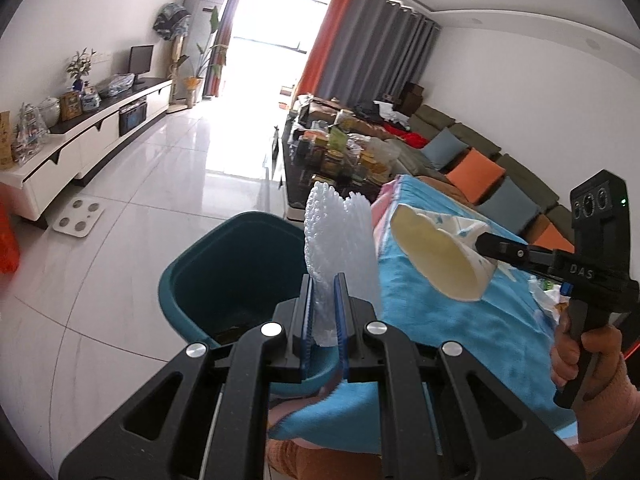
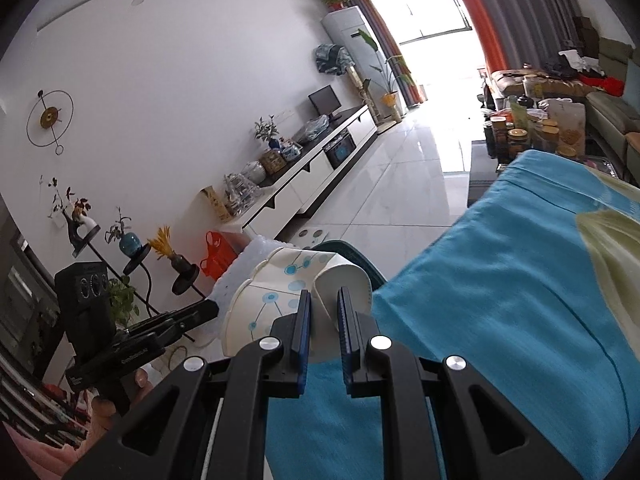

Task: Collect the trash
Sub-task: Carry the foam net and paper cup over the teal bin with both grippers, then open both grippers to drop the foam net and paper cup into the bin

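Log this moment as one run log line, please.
left tongs: shut on white foam netting | right tongs: shut on crushed blue-dotted paper cup | teal plastic bin: below netting | trash not yet dropped

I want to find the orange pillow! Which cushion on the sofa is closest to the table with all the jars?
The orange cushion beside the lighter blue cushion is nearest; a second orange cushion sits farther along the sofa, past the darker blue one.

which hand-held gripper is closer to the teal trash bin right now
Left. The left hand-held gripper, shut on white foam netting, sits at the teal bin's rim. The right hand-held gripper, pinching a paper cup, is off to the side above the blue cloth.
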